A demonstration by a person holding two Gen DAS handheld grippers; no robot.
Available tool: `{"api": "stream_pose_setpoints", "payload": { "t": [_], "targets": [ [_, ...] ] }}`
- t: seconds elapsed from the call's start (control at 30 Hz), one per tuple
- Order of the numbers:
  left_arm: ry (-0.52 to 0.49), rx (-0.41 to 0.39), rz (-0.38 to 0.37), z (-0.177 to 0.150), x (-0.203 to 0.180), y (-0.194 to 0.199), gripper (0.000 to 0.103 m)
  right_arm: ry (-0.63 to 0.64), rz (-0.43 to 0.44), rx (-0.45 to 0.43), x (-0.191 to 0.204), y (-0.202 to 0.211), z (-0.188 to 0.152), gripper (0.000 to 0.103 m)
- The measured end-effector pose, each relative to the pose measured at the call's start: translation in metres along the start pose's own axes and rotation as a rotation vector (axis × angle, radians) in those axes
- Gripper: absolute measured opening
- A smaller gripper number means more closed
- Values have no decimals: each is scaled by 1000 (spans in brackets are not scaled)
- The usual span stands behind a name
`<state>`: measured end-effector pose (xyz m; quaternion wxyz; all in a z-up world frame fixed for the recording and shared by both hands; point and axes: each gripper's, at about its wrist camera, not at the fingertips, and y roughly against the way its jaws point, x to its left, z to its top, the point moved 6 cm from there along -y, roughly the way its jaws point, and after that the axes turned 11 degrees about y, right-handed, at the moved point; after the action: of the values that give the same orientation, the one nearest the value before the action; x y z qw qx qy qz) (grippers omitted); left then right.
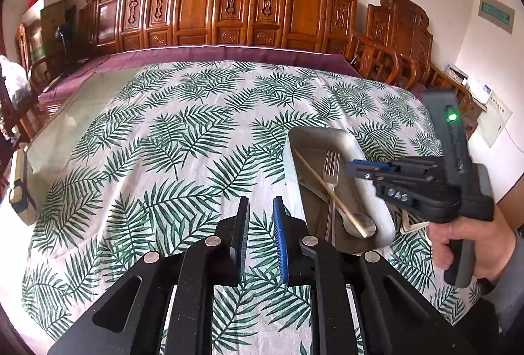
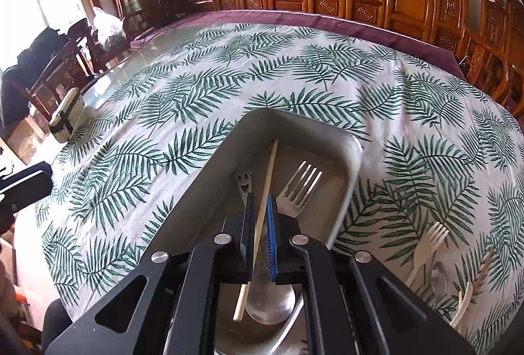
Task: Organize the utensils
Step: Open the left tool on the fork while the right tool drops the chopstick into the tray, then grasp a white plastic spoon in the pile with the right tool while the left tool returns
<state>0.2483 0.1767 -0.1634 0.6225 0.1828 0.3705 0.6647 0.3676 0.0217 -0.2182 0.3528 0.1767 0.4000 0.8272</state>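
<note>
Left wrist view: left tool (image 1: 261, 207) sits over the leaf-print cloth of the table (image 1: 183, 132), jaws a narrow gap apart, nothing between them. Metal tray (image 1: 330, 139) is just to its right, holding a metal fork (image 1: 331, 165), a spoon (image 1: 360, 224) and a wooden chopstick (image 1: 327, 188) lying diagonally across both. Right tool (image 1: 355, 166) reaches in over the tray's right rim, held by a hand (image 1: 471, 243).

Right wrist view: right tool (image 2: 261, 207) is down inside the tray (image 2: 209, 191), pads nearly together, pinching the chopstick (image 2: 267, 188), which runs between them. Fork (image 2: 303, 185) lies right of the pads, spoon bowl (image 2: 271, 306) under the tool. A utensil with a smiley cut-out (image 2: 243, 183) is just left of the pads. On the cloth right of the tray: a pale fork (image 2: 429, 243), another spoon (image 2: 439, 281).
</note>
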Motion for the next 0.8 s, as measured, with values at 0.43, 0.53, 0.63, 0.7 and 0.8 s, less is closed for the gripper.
{"api": "stream_pose_setpoints", "payload": {
  "t": [0.43, 0.53, 0.63, 0.7, 0.8],
  "targets": [
    [-104, 32, -58, -29, -46, 0, 27, 42, -99, 7, -62, 81, -62, 16],
    [-133, 41, -73, -38, -60, 1, 30, 39, -123, 46, -79, 86, -83, 17],
    [-145, 51, -93, -44, -70, 2, 35, 29, -138, 69, -89, 87, -104, 17],
    [-156, 59, -102, -49, -77, 2, 35, 18, -133, 87, -93, 86, -117, 18],
    [-173, 69, -115, -56, -87, 2, 40, 20, -116, 124, -95, 79, -134, 31]
  ]
}}
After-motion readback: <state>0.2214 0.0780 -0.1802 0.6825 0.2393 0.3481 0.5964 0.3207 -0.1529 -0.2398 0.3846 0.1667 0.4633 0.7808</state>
